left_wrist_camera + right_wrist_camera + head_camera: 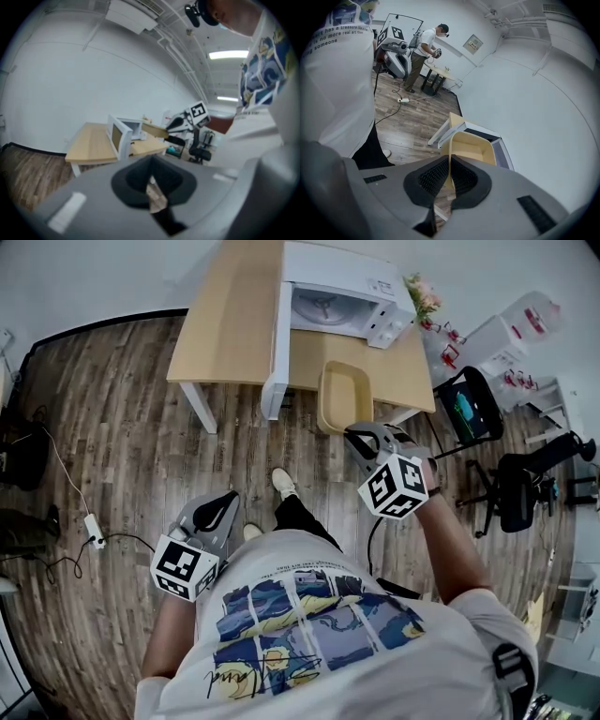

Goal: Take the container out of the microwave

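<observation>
The white microwave (328, 301) stands on a wooden table (225, 329) with its door (275, 352) swung open and its cavity empty. A cream rectangular container (345, 397) hangs in front of the table edge, outside the microwave. My right gripper (359, 435) is shut on its near rim. In the right gripper view the container (471, 147) sits just past the right gripper (450, 171), whose jaws pinch its wall. My left gripper (225, 505) hangs low by the person's side, shut and holding nothing. The left gripper view shows the microwave (123, 133) and the container (154, 130) far off.
Black office chairs (520, 484) and a dark seat (469, 409) crowd the right of the table. A power strip with cable (94, 529) lies on the wood floor at left. Flowers (424, 296) stand by the microwave. Another person (423, 51) works at a far table.
</observation>
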A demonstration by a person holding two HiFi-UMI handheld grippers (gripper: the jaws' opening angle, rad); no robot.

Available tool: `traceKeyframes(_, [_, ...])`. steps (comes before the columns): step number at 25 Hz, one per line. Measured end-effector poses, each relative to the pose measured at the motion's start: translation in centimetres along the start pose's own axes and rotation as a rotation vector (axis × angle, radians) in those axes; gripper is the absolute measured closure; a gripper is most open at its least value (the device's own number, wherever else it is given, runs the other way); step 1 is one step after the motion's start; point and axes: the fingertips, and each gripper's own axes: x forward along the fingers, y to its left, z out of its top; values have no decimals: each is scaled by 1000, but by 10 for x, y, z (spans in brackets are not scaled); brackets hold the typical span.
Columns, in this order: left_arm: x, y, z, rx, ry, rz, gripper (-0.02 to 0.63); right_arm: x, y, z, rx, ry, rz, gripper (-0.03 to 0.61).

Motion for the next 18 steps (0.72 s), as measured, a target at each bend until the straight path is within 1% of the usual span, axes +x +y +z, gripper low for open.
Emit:
traceKeyframes(8, [-1,-6,-1,4,0,-10,604,-11,4,-1,-1,4,-9,563])
traceKeyframes(18, [-2,-4,-2,2,2,-2,604,-16,2,1,-5,1,-10,561])
